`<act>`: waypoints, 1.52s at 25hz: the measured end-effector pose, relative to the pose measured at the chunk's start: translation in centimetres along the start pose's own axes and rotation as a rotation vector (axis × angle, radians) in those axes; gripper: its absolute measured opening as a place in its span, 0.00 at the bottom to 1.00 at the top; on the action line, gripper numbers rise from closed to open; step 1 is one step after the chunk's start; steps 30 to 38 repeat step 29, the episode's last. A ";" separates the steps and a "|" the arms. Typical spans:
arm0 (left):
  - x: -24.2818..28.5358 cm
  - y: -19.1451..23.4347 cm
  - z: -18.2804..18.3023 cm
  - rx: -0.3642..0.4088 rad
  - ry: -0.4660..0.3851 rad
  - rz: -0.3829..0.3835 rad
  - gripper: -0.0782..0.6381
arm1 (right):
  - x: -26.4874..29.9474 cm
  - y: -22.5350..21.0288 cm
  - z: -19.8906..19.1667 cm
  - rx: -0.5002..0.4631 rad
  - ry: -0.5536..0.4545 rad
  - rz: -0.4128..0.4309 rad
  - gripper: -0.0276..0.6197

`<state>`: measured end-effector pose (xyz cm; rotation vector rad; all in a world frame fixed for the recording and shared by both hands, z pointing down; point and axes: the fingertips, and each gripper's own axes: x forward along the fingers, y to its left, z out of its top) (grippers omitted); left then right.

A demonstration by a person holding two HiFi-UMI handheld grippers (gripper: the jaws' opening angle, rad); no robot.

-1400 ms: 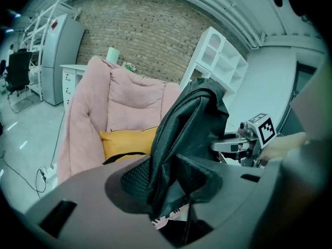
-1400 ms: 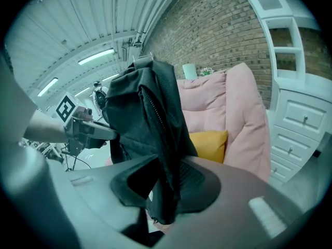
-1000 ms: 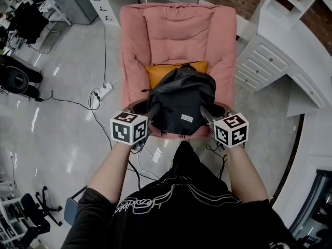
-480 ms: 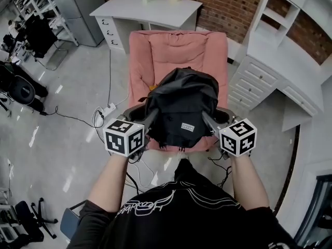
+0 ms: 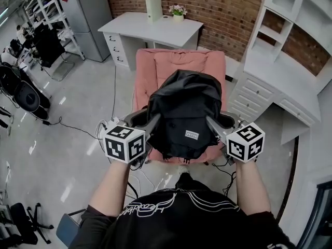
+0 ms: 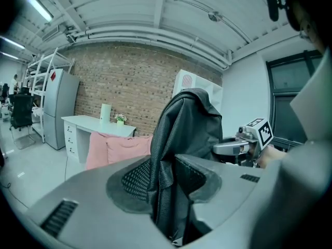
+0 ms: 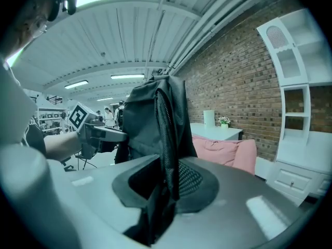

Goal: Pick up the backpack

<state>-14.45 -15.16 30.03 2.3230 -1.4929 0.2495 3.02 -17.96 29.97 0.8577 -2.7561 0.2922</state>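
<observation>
I have the backpack (image 5: 184,113) hanging in the air between both grippers, clear of the pink armchair (image 5: 179,66) behind it. It looks closed, and I can't see what is inside it. The left gripper (image 5: 154,120) has its fingers clamped on a fold of the bag's black mesh-lined fabric at one side. The fingers of the right gripper (image 5: 210,121) pinch a matching mesh edge on the other side. The pack sits upright with its label facing me.

Behind the armchair a white bench (image 5: 135,27) stands against the brick wall (image 5: 218,9), carrying a white box (image 5: 153,8) and a small flower pot (image 5: 178,10). On my right a white drawer cabinet (image 5: 270,84) stands just beside the armchair, so that side is tight. On my left the grey floor (image 5: 72,113) is open, apart from a cable (image 5: 114,87) trailing near the chair.
</observation>
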 end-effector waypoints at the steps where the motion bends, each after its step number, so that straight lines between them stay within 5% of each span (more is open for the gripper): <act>1: -0.2 -0.2 0.2 0.000 -0.008 -0.001 0.30 | -0.3 0.1 0.4 -0.007 -0.004 0.002 0.17; 38: -1.7 -0.8 0.0 0.015 -0.008 0.010 0.30 | -1.0 1.3 0.6 0.001 -0.013 -0.007 0.17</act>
